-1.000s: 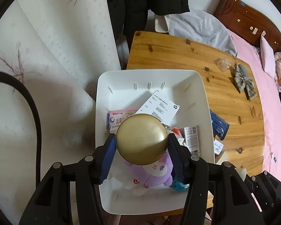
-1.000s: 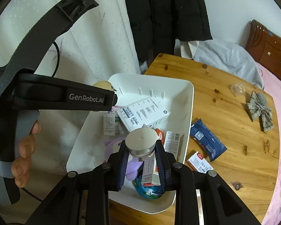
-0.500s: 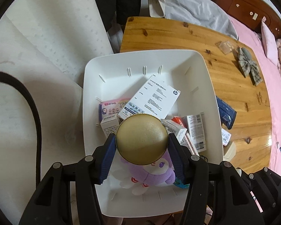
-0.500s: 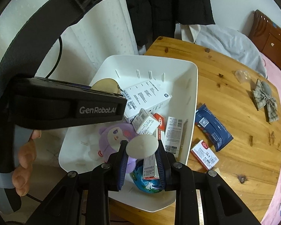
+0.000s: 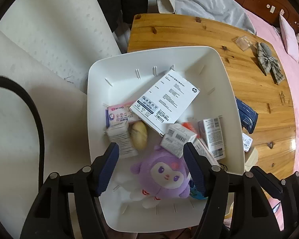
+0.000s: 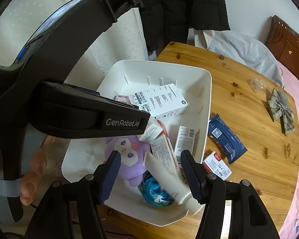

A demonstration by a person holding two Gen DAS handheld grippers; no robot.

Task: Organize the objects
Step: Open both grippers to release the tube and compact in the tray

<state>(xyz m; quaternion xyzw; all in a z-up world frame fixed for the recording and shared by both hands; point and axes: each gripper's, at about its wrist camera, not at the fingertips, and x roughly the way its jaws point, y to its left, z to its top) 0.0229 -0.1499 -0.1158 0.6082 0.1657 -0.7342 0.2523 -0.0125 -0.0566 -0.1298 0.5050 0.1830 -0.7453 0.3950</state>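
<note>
So most of the sorting looks done already: the white plastic bin [image 5: 101, 83] in the middle of both views is loaded with a white flat HP box [image 5: 167, 101], a purple plush doll [image 5: 163, 175], a pink-and-white packet [image 5: 117, 116], several small white cartons, a blue-green ball [image 6: 155, 192] and a little gold round tin [image 5: 139, 135], blurred, lying next to the cartons

The left gripper [image 5: 150, 167] is spreading its jaws right now with nothing pinched between them, just hanging over the plush. The right gripper [image 6: 149, 176] is opening too; a white tube [image 6: 169, 179] sits blurred and tilted between its jaws at the bottom of the frame, over the bin's near corner, and the pads don't seem to press on it, so I'd say it's being let go

Still out on the wooden tabletop [image 6: 249, 119], right side of the frame: a dark blue foil pack [image 6: 225, 139] beside the bin, a small red-and-white box [image 6: 217, 165] just below it, a plaid fabric bow [image 6: 281, 109] further right and a clear little plastic case [image 6: 258, 84] up top. My guess is those four are what's left
</note>
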